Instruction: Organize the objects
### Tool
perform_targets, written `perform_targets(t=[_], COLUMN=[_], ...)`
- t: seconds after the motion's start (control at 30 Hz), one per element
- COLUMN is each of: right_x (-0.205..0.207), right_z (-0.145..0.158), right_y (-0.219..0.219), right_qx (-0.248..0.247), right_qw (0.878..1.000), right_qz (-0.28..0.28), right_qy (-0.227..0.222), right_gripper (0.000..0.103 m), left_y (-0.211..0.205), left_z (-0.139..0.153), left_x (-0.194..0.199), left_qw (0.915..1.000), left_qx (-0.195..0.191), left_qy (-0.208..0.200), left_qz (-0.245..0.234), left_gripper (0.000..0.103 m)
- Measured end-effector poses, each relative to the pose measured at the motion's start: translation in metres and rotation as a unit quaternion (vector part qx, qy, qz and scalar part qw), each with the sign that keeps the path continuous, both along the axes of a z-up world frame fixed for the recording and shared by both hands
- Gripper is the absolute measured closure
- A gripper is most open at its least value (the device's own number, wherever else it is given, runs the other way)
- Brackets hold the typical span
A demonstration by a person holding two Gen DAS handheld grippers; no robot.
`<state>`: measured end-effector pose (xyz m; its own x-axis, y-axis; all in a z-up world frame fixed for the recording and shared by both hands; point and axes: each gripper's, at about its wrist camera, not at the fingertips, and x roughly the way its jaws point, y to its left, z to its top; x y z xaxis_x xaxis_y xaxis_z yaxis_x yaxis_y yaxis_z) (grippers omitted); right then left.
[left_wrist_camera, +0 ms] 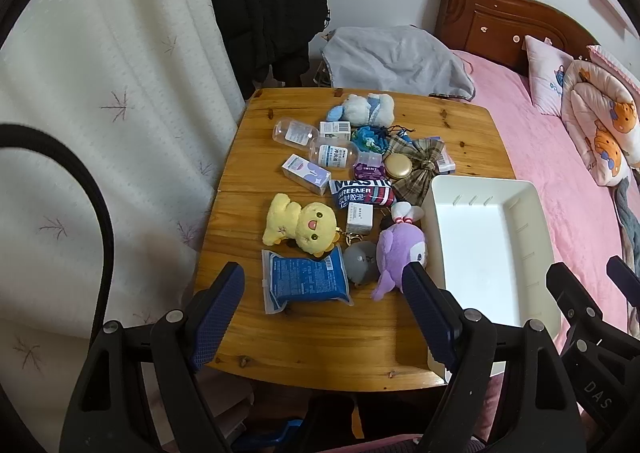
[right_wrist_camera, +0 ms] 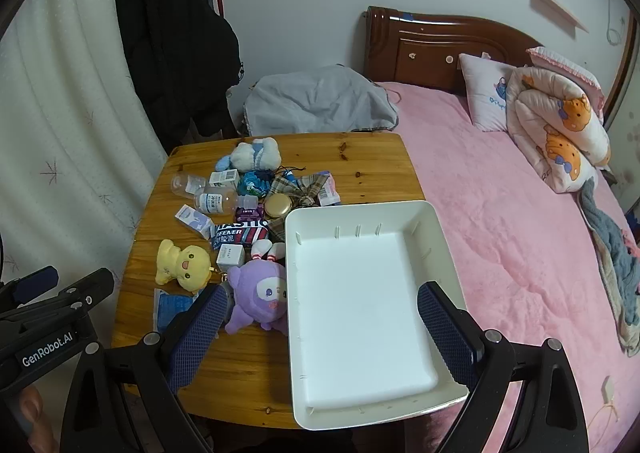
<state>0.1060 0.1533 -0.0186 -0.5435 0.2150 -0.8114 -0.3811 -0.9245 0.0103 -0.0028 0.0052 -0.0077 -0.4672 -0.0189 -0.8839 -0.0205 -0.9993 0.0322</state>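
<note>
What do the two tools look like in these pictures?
The left tool and the right tool are alike: black plastic frames with silver screws and two dark blue fingers with a textured grid surface. The left tool's side carries white "GenRobot.AI" lettering. A black cable arcs beside the left one.

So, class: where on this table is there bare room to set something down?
Free: the white tray, and bare table between the blue packet and the near edge. Crowded: the middle, from the yellow chick to the white plush.
</note>
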Motion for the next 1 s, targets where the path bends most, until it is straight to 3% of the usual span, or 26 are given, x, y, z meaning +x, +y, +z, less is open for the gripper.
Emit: perform_targets(t=[1.0], right_x=[-0.009], right_z=[-0.001], right_y=[0.010], right_qx=[0.002], right_qw=[1.000], right_qz=[0.019], right_qy=[-0.002], right_gripper=[0.006], left_y=[0.005], left_z=[0.000], left_x=[-0.007], left_qw=[1.0000], left_qx=[0.000], left_qy=[0.003], left_qz=[0.007], left_gripper=[0.019])
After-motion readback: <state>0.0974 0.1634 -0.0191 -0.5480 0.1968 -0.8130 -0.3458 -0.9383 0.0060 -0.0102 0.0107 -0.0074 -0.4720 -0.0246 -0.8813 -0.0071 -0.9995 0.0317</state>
